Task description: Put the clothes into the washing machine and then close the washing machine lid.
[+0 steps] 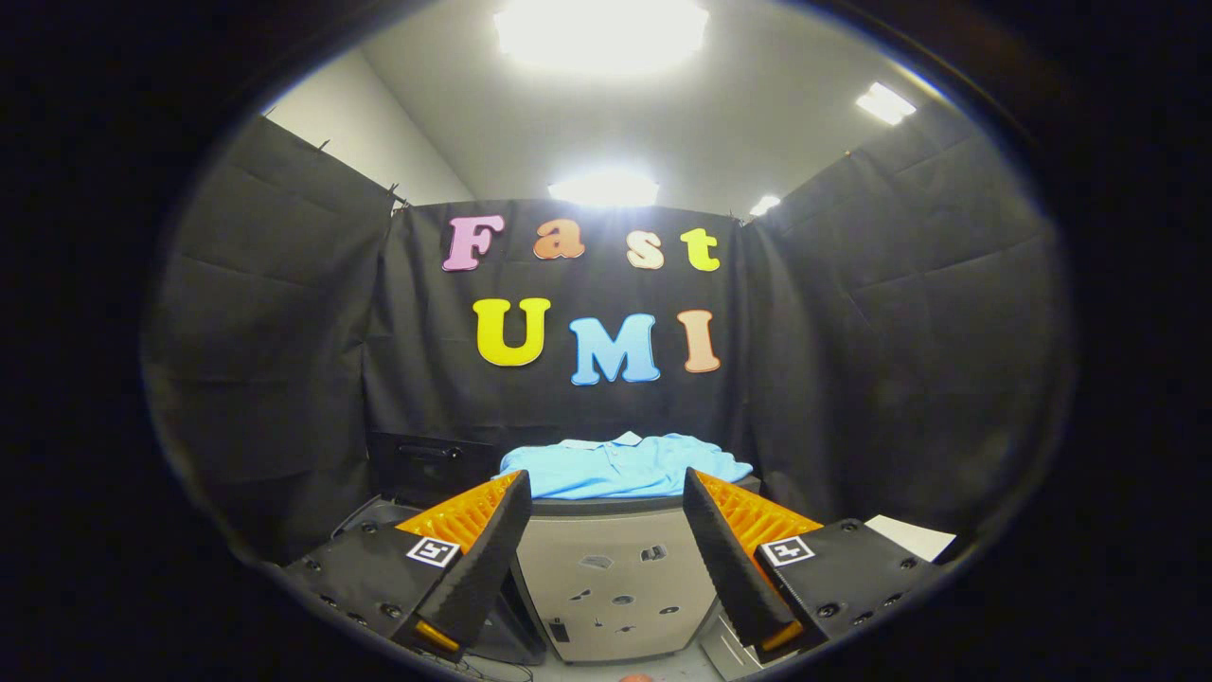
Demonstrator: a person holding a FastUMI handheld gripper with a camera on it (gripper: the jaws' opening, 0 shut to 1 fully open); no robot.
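A light blue shirt (620, 466) lies spread over the top of a small grey washing machine (611, 578), straight ahead of me. My gripper (606, 559) is open, its two orange-and-black fingers (483, 540) standing wide apart with nothing between them. The machine's front panel shows in the gap between the fingers, and the shirt lies just beyond and above their tips. The shirt covers the machine's top, so its lid and opening are hidden.
A black box-like object (431, 464) stands to the left of the machine, behind the left finger. A white sheet (914, 535) lies at the right, past the right finger. Black cloth walls close in the booth on three sides.
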